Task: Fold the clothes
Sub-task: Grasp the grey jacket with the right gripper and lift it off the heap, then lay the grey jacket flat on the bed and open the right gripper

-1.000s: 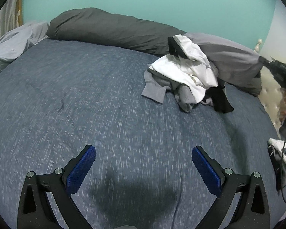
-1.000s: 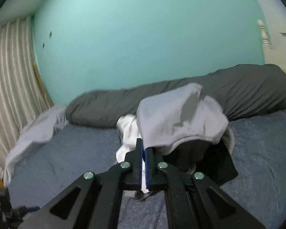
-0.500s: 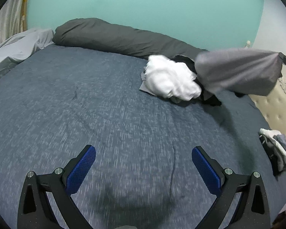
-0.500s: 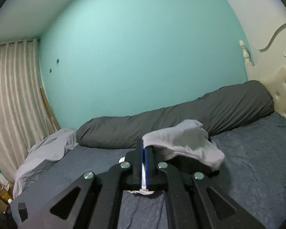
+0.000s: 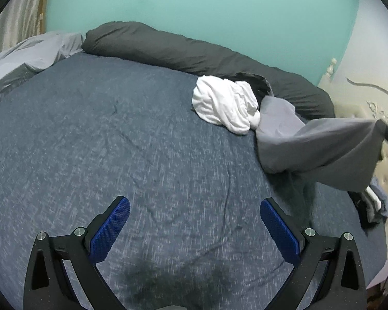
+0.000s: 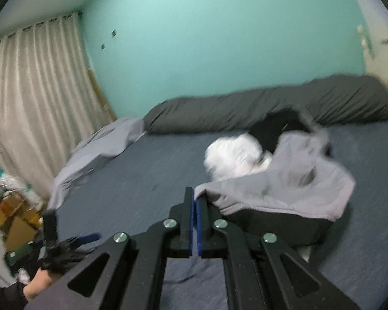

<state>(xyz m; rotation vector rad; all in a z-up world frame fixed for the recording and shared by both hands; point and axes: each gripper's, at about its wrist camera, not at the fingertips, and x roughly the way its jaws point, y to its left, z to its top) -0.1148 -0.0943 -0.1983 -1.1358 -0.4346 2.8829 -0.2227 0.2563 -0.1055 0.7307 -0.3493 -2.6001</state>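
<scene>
Above blue bed (image 5: 116,134), grey garment (image 6: 284,186) pinched in right gripper (image 6: 194,204)

You have two grippers in view: your left gripper (image 5: 194,228) and your right gripper (image 6: 194,204). On the far right of one blue bed (image 5: 116,142) lie three loose garments: one grey garment (image 5: 310,144), one white garment (image 5: 225,106) and one black garment (image 6: 274,129). One long dark bolster (image 5: 168,49) lies along the far edge, one pale grey sheet (image 5: 25,59) is bunched far left, and one small stack of clothes (image 5: 372,206) sits near right.

Blue bed (image 5: 95,134), dark bolster (image 5: 183,54), white (image 5: 225,103), grey (image 5: 279,118), perhaps black clothes (image 6: 274,129)
</scene>
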